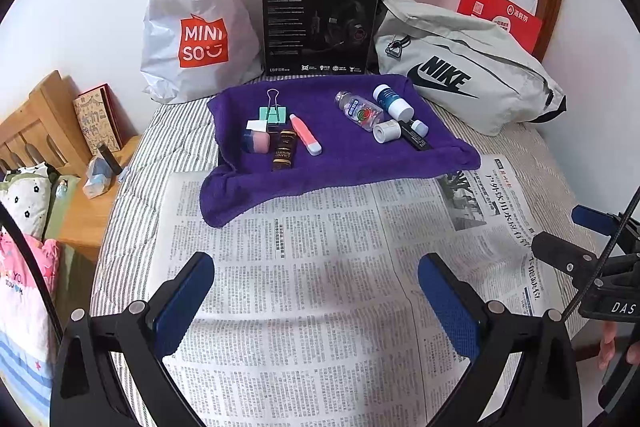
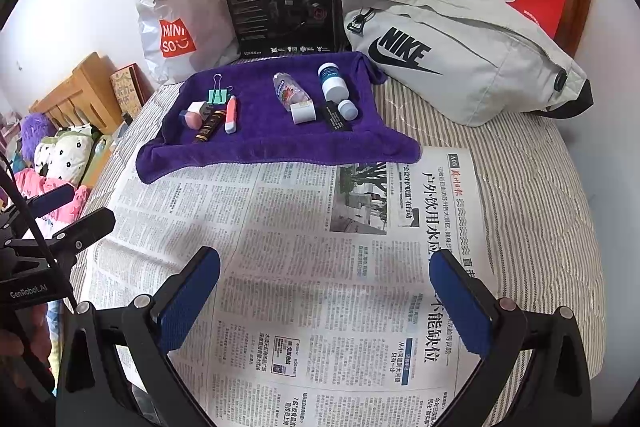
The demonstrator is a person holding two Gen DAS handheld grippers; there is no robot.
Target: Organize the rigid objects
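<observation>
A purple towel [image 1: 344,151] [image 2: 272,143] lies on the bed with small objects in two clusters. On the left are a green binder clip [image 1: 273,113], a pink-and-blue eraser [image 1: 256,141], a dark tube [image 1: 285,149] and a pink pen-like stick [image 1: 306,135]. On the right are a clear bottle [image 1: 359,110], a white bottle with a blue label [image 1: 393,102], a white roll [image 1: 386,131], a black bar [image 1: 416,138] and a small blue cap [image 1: 420,127]. My left gripper [image 1: 316,291] and my right gripper [image 2: 326,293] are open and empty above the newspaper [image 1: 320,287] [image 2: 304,267], short of the towel.
Behind the towel stand a white Miniso bag [image 1: 196,27], a black Hecate box [image 1: 320,21], a grey Nike bag [image 1: 464,67] and red paper bags [image 1: 500,15]. A wooden nightstand [image 1: 88,195] with a book is at the left. The striped bedcover [image 2: 532,195] surrounds the newspaper.
</observation>
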